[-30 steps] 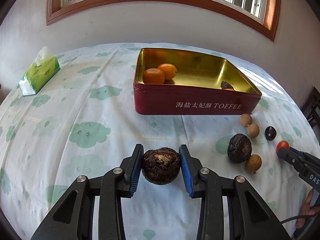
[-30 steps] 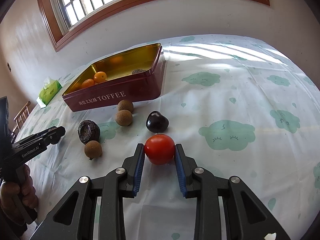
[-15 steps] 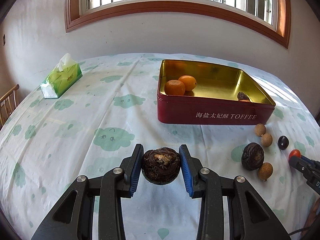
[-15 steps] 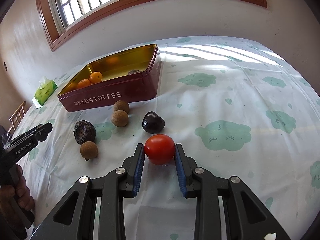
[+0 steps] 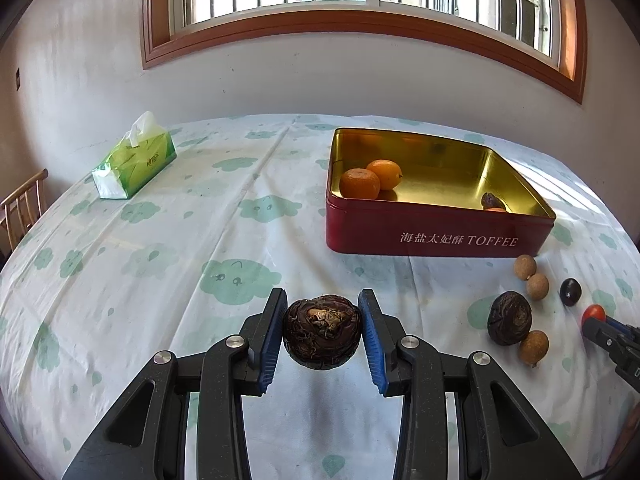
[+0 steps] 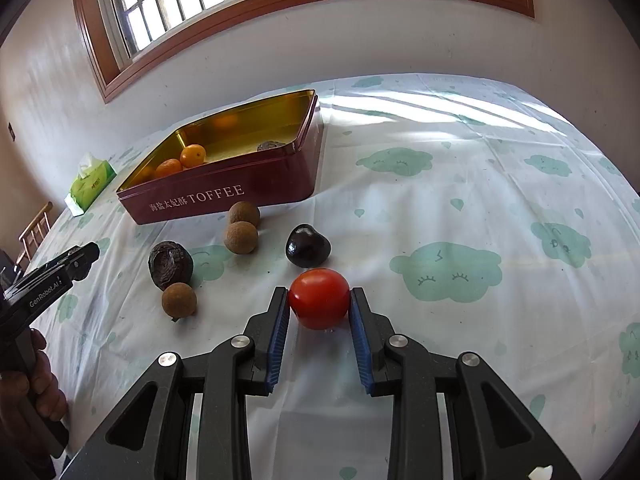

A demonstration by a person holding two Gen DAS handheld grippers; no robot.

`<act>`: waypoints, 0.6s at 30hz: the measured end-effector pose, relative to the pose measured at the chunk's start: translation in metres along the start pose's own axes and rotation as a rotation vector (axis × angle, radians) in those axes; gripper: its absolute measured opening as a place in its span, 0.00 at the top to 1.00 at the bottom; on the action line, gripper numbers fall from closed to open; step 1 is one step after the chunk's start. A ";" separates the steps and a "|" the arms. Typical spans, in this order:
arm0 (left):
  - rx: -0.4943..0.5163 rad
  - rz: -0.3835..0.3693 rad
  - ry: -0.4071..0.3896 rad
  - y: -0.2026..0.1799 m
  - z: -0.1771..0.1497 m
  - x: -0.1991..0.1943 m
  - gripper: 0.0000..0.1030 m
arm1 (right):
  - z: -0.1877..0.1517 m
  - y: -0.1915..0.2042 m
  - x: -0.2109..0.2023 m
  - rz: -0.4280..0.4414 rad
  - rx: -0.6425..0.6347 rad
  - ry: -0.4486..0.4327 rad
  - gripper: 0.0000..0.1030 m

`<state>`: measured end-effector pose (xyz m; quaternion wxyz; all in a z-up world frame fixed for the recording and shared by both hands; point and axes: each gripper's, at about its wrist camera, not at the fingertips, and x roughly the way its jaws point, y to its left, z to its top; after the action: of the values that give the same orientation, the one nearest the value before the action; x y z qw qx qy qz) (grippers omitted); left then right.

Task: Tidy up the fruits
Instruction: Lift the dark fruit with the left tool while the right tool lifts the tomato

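Gripping a dark wrinkled fruit (image 5: 322, 332), the left gripper (image 5: 322, 334) has both blue pads pressed on its sides and holds it above the cloud-print tablecloth (image 5: 160, 264). Right gripper (image 6: 319, 300) is clamped on a red tomato (image 6: 319, 298), which sits low over the cloth; can't tell if it touches.

Red toffee tin (image 5: 436, 236) is open, ahead and to the right of the left gripper. Inside: two oranges (image 5: 370, 180) touching each other at the left wall, one small dark fruit (image 5: 491, 201) near the front right corner.

Loose on the cloth between tin and right gripper: two brown round fruits (image 6: 242, 226) touching, just in front of the tin; a glossy dark fruit (image 6: 308, 245) just beyond the tomato; a second wrinkled dark fruit (image 6: 170, 263) with a third brown round fruit (image 6: 179, 300) just beside it.

Green tissue pack (image 5: 134, 164) lies well apart at far left.
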<state>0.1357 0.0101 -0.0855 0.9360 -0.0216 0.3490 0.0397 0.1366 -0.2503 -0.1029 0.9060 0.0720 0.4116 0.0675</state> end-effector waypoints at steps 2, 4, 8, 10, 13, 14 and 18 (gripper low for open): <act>-0.013 0.010 0.003 0.002 0.000 0.000 0.63 | 0.000 0.000 0.000 0.000 -0.001 0.000 0.73; -0.015 0.016 0.002 0.003 0.000 0.001 0.63 | 0.000 0.000 0.000 -0.001 0.000 -0.001 0.73; 0.004 0.029 -0.019 -0.001 -0.001 -0.003 0.63 | 0.000 0.000 0.000 -0.001 -0.001 -0.001 0.73; 0.014 0.031 -0.031 -0.003 -0.001 -0.006 0.63 | 0.000 0.000 0.000 0.000 -0.001 0.000 0.73; 0.024 0.025 -0.040 -0.004 -0.001 -0.008 0.63 | 0.000 0.000 0.000 -0.001 -0.001 -0.001 0.73; 0.023 0.024 -0.042 -0.004 -0.001 -0.008 0.63 | 0.000 0.000 0.001 0.000 -0.001 0.000 0.73; 0.018 0.019 -0.037 -0.003 0.000 -0.007 0.63 | 0.000 0.000 0.001 -0.001 -0.002 -0.001 0.73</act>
<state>0.1302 0.0067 -0.0811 0.9421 -0.0094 0.3319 0.0458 0.1367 -0.2499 -0.1035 0.9062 0.0712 0.4113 0.0676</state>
